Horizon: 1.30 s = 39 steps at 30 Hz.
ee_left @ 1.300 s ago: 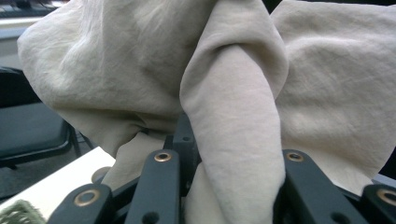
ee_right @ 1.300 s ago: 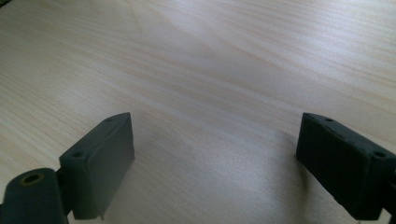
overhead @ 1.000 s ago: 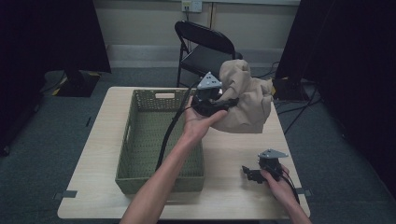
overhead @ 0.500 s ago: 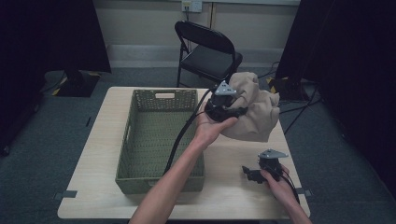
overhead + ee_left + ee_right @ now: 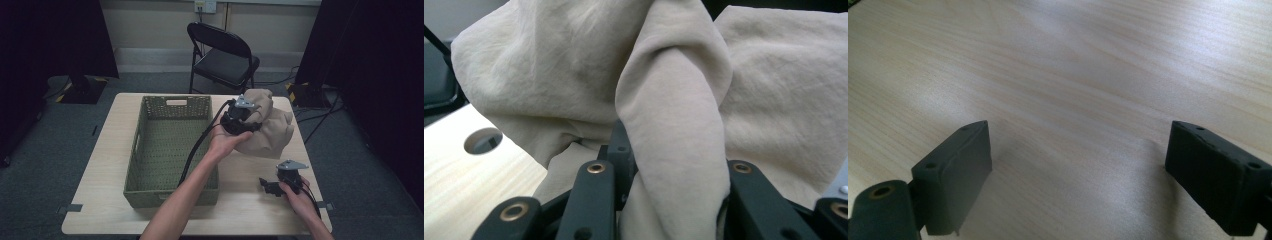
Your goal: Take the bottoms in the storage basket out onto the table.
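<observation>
Beige cloth, fold seemingly upright, clamped in left gripper jaws; right gripper gaping.

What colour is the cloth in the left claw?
Beige, plain with no pattern; the cloth shows best in the left gripper view, pinched in the left claw.

On the tabletop, a green woven basket sits at nine o'clock. The left gripper presses into a bunched beige cloth at two o'clock. The right gripper rests at five o'clock, well apart from the cloth.
</observation>
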Each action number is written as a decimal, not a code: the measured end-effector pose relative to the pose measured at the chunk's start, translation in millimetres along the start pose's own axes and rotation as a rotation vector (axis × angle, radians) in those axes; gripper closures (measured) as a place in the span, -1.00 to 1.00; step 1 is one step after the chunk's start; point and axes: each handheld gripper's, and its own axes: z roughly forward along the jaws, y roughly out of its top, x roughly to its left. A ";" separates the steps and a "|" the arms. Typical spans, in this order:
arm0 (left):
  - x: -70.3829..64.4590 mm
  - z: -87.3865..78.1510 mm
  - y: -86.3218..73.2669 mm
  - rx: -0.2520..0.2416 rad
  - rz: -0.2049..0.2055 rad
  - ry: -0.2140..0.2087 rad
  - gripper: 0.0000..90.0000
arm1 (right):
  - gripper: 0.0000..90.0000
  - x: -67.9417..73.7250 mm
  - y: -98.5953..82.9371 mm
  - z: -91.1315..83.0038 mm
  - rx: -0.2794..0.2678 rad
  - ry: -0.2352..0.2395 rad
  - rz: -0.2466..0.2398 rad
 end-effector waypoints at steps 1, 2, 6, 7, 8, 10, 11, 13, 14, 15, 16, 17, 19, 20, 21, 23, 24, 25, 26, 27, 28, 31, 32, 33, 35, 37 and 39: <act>0.5 1.1 -0.7 0.006 -0.003 -0.002 0.55 | -0.76 0.0 0.0 0.0 0.000 0.000 0.000; 0.3 2.3 -1.1 0.010 -0.007 0.003 0.55 | -0.76 0.0 0.0 0.0 0.000 0.000 0.000; 0.1 6.9 -2.1 0.029 -0.002 0.014 0.54 | -0.76 0.0 0.0 0.0 0.000 0.000 0.000; 0.2 8.2 -2.5 0.038 -0.001 0.011 0.54 | -0.76 0.0 0.0 0.0 0.000 0.000 0.000; 0.0 10.1 -3.2 0.047 0.001 0.009 0.53 | -0.76 0.0 0.0 0.0 0.000 0.000 0.000; -0.2 12.8 -4.6 0.061 0.003 -0.007 0.53 | -0.76 0.0 0.0 0.0 0.000 0.000 0.000; -0.7 14.5 -5.4 0.073 0.007 -0.013 0.53 | -0.76 -0.1 0.0 0.0 0.000 0.000 -0.001; -3.3 17.4 -6.3 0.091 0.020 -0.012 0.52 | -0.76 -0.3 0.0 -0.1 0.001 0.001 -0.004; -4.4 18.7 -6.8 0.093 0.019 -0.011 0.52 | -0.76 -0.2 0.0 -0.1 0.001 0.004 -0.002; -4.8 20.2 -7.3 0.097 0.018 -0.014 0.52 | -0.76 -0.4 0.0 -0.1 0.002 0.003 -0.006; -5.2 21.1 -7.6 0.097 0.017 -0.012 0.52 | -0.76 -1.0 -0.2 -0.3 0.005 0.002 -0.015; -5.0 21.7 -7.8 0.098 0.017 -0.005 0.52 | -0.76 -1.0 -0.2 -0.3 0.004 0.002 -0.014; -3.8 23.4 -8.6 0.101 0.007 -0.001 0.51 | -0.76 -0.9 -0.2 -0.2 0.004 0.001 -0.013; -3.2 23.9 -9.0 0.111 0.003 0.001 0.51 | -0.76 -0.9 -0.2 -0.2 0.004 0.001 -0.013; -2.6 25.2 -9.8 0.119 0.001 0.004 0.51 | -0.76 -1.0 -0.2 -0.2 0.004 0.001 -0.013; -1.5 26.4 -10.9 0.134 0.001 0.017 0.51 | -0.76 -1.2 -0.2 -0.2 0.005 0.000 -0.017; -0.4 26.8 -11.6 0.143 -0.003 0.023 0.51 | -0.76 -0.9 -0.2 -0.2 0.004 0.003 -0.013; 0.4 28.0 -12.6 0.148 -0.010 0.023 0.50 | -0.76 -0.7 -0.1 -0.2 0.003 0.003 -0.010; 0.6 29.5 -13.3 0.152 -0.008 0.024 0.50 | -0.76 -0.7 -0.1 -0.1 0.003 0.002 -0.010; 0.6 30.3 -13.8 0.165 0.002 0.024 0.50 | -0.76 -0.6 -0.1 -0.1 0.003 0.002 -0.008; -0.4 31.4 -14.6 0.171 0.006 0.021 0.50 | -0.76 -0.3 0.0 -0.1 0.001 0.004 -0.004; -0.6 32.8 -16.1 0.189 0.021 0.016 0.50 | -0.76 -0.2 0.0 -0.1 0.001 0.002 -0.003; -0.8 35.3 -17.5 0.214 0.026 0.019 0.49 | -0.76 -0.1 0.0 -0.1 0.000 0.003 -0.001; -0.7 35.6 -18.2 0.218 0.023 0.021 0.48 | -0.76 -0.1 0.0 0.0 0.000 0.001 -0.001; 0.8 36.3 -19.5 0.223 0.020 0.027 0.46 | -0.76 -0.1 0.0 0.0 0.000 0.001 -0.002; 1.7 37.3 -20.4 0.224 0.006 0.032 0.42 | -0.76 -0.1 0.0 0.0 0.000 0.001 -0.002; 1.8 38.3 -21.2 0.233 0.010 0.026 0.39 | -0.76 -0.1 0.0 0.0 0.000 0.001 -0.001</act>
